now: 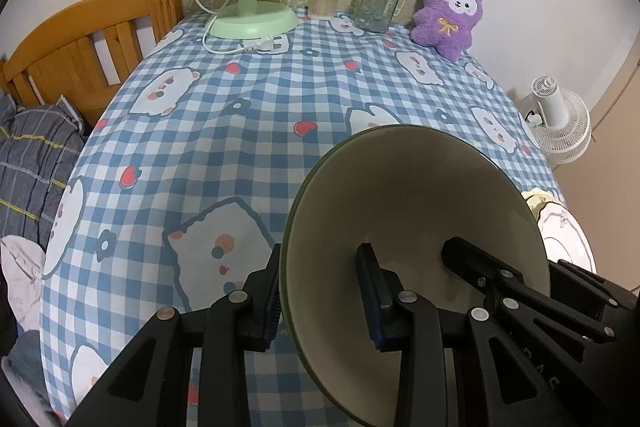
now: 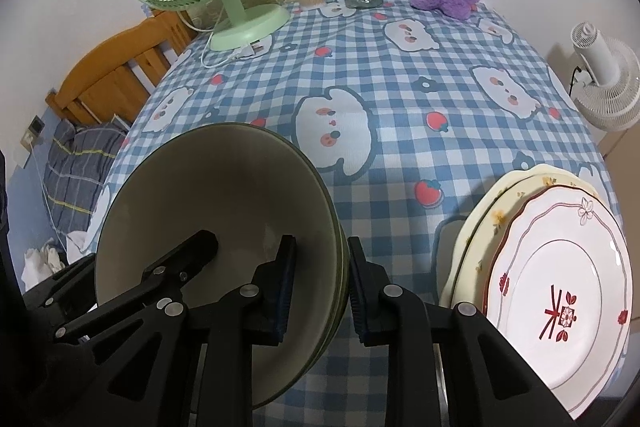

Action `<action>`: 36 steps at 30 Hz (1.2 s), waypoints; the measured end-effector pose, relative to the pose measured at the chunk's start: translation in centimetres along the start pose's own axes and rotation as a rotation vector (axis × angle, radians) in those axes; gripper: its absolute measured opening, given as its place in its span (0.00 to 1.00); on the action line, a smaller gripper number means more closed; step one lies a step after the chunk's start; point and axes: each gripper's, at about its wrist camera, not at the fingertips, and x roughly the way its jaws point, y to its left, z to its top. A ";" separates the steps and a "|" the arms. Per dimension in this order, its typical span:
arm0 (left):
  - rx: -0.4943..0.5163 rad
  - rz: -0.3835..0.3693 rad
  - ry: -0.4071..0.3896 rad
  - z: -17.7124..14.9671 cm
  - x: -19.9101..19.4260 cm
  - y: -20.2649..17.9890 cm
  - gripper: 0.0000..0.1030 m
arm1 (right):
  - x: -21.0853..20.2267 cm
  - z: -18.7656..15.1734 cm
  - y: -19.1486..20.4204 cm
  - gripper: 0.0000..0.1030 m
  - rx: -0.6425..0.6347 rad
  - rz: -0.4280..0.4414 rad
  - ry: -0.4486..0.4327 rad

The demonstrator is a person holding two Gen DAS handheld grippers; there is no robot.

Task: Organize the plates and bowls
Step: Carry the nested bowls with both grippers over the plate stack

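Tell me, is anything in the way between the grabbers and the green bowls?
No. Both grippers, left and right, already have their jaws around the rim of the bowls, one jaw inside and one outside. Nothing sits between.

The left gripper [image 1: 322, 297] is held with one finger outside a bowl [image 1: 412, 195] wall and one inside, not clamped. The right gripper [image 2: 320, 291] is likewise set astride the opposite wall, pads slightly apart.
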 end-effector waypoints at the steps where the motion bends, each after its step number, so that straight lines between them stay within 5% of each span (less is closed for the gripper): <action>1: 0.001 0.002 0.000 0.0 -0.1 0.0 0.31 | 0.0 0.0 0.0 0.27 0.002 0.001 0.000; 36: 0.016 -0.015 -0.067 0.0 -4.9 -6.3 0.31 | -7.2 -0.4 -4.0 0.26 0.024 -0.003 -0.080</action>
